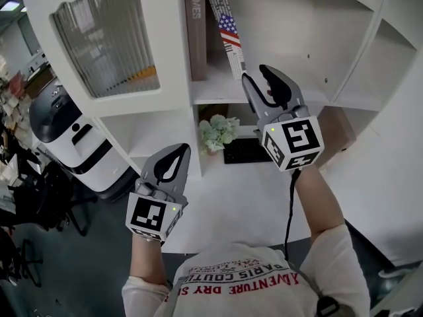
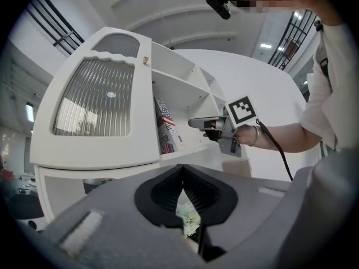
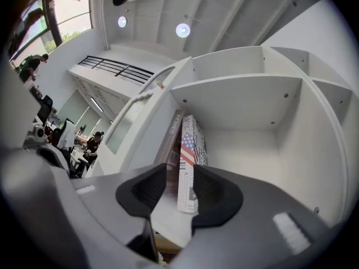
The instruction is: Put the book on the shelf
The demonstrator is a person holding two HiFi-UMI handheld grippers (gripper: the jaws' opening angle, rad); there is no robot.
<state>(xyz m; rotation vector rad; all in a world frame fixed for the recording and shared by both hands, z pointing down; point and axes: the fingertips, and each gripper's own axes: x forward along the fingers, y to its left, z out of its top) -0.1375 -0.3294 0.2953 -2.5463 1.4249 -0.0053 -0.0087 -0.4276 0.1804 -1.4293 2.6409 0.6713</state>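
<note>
2 books sit in one shelf (image 1: 218, 92) compartment, brown book (image 1: 196, 25) upright, flag book (image 1: 228, 32) tilted beside it; right gripper (image 1: 254, 73) jaws part open, straddling flag book's edge, no clamp; left gripper (image 1: 180, 149) jaws closed together, empty.

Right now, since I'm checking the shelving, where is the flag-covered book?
The flag-covered book stands tilted in the shelf compartment, top centre of the head view, leaning toward the brown book at its left, right tool at its lower end.

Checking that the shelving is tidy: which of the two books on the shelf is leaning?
The flag-patterned book, to the right of the brown HOMES book. Its top tilts toward the brown one, which stands upright.
</note>
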